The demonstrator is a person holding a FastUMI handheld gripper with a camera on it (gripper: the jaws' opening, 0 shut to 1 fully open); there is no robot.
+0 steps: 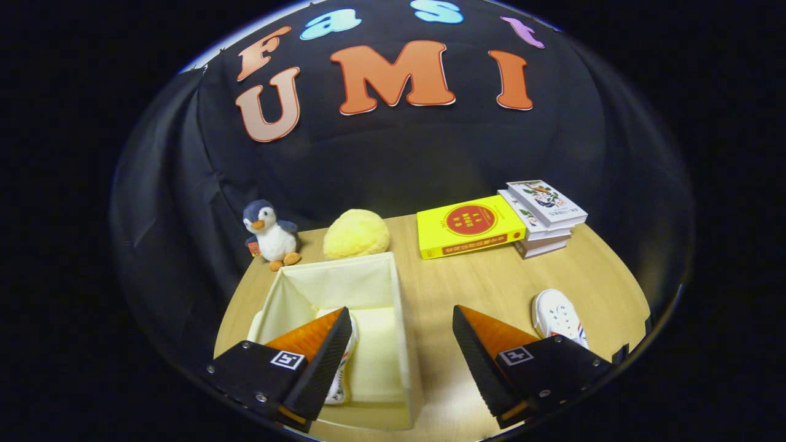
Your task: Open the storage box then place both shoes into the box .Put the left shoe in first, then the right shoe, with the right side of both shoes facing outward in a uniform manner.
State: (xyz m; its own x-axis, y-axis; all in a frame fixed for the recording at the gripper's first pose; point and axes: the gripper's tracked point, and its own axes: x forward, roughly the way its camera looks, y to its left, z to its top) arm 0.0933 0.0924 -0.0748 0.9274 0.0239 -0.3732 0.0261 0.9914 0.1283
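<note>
Storage box [334, 285] holds one shoe [341, 377]; jaws spread, book [470, 226] title unreadable.

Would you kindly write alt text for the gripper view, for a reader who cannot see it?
The open tongs hover above a cream storage box on a wooden table, with one white shoe inside the box and another white shoe on the table beside it. Beyond sit a penguin toy, a yellow plush and stacked books.
</note>
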